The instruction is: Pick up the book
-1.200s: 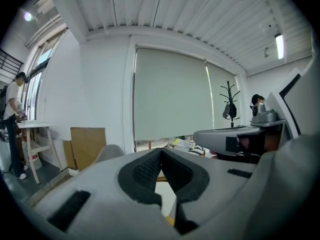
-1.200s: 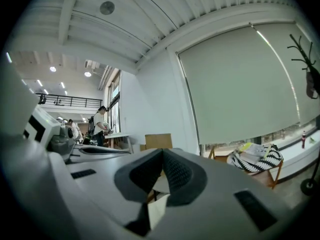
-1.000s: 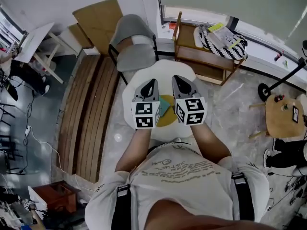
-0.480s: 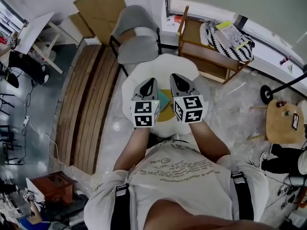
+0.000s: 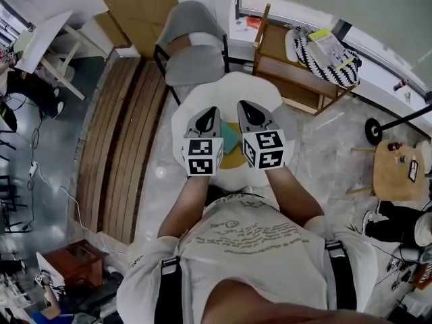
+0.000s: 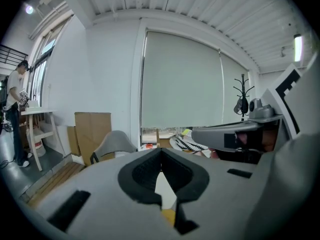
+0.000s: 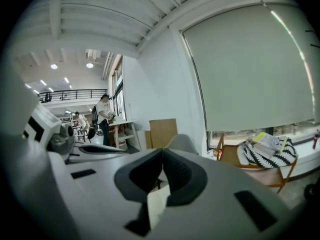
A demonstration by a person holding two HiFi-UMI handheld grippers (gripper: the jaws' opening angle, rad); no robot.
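Both grippers hang over the white tabletop [image 5: 228, 88], side by side and pointing away from the person. The left gripper [image 5: 211, 111] is just left of the book [image 5: 231, 138] and the right gripper [image 5: 243, 106] just right of it. That straddle looks like a set-up for coming at the book from both sides, though neither gripper touches it.

The book is teal and lies flat near the middle of the tabletop. It rests partly on a yellow thing [image 5: 236, 160] that sticks out from under it toward the person; whether that is a second book or a mat I cannot tell. Lying flat, it offers only thin edges to grab.

Each gripper's own view shows its jaws closed tip to tip with nothing between them. My judgement is that at least one pair must open before any pick-up, and the approach is only starting.

Count: two grippers, one teal book, one yellow thing, one tabletop. One grey chair [image 5: 192, 49] stands beyond the book, on the far side.
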